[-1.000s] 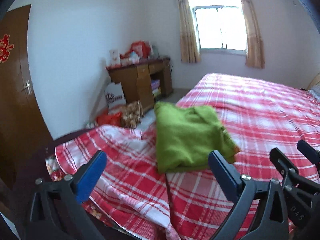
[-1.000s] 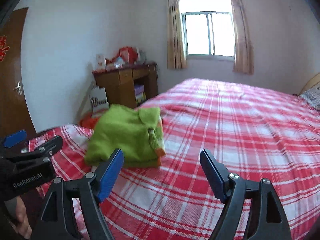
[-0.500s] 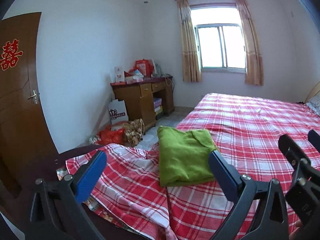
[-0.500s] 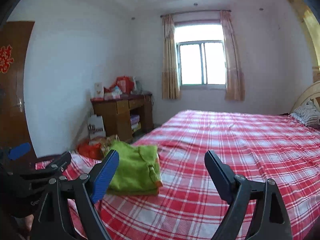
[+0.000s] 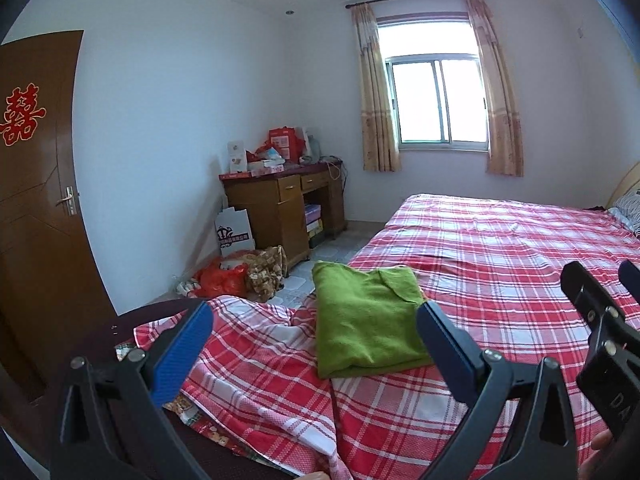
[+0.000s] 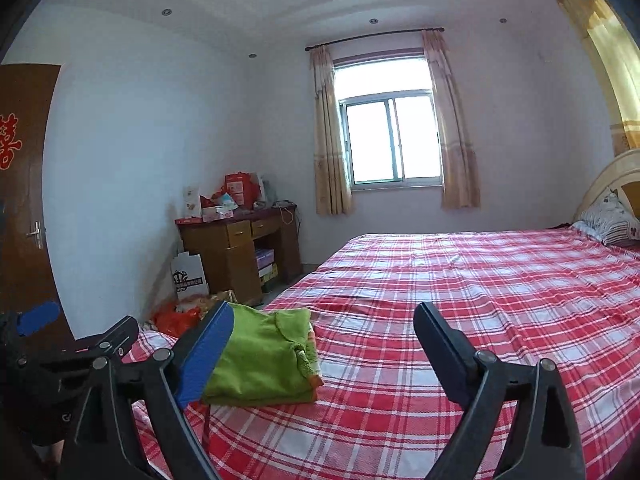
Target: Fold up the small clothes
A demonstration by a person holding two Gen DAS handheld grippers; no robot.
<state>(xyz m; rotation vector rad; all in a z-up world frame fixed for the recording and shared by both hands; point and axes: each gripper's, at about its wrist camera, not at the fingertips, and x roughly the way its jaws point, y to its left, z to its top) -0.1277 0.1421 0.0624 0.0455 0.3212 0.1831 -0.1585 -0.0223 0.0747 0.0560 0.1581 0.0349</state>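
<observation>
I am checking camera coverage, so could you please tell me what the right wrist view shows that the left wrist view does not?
Only the right wrist view shows the cream headboard clearly and the garment's orange edge. Only the left wrist view shows the dark footboard. Both show the folded green garment lying free on the checked bedsheet, the desk, the window, and open, empty tongs.

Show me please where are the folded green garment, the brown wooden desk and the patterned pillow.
Folded green garment (image 5: 366,320), left wrist view, middle of its top face.
Brown wooden desk (image 5: 280,204), left wrist view, its front panel.
Patterned pillow (image 6: 610,220), right wrist view, its middle.
</observation>
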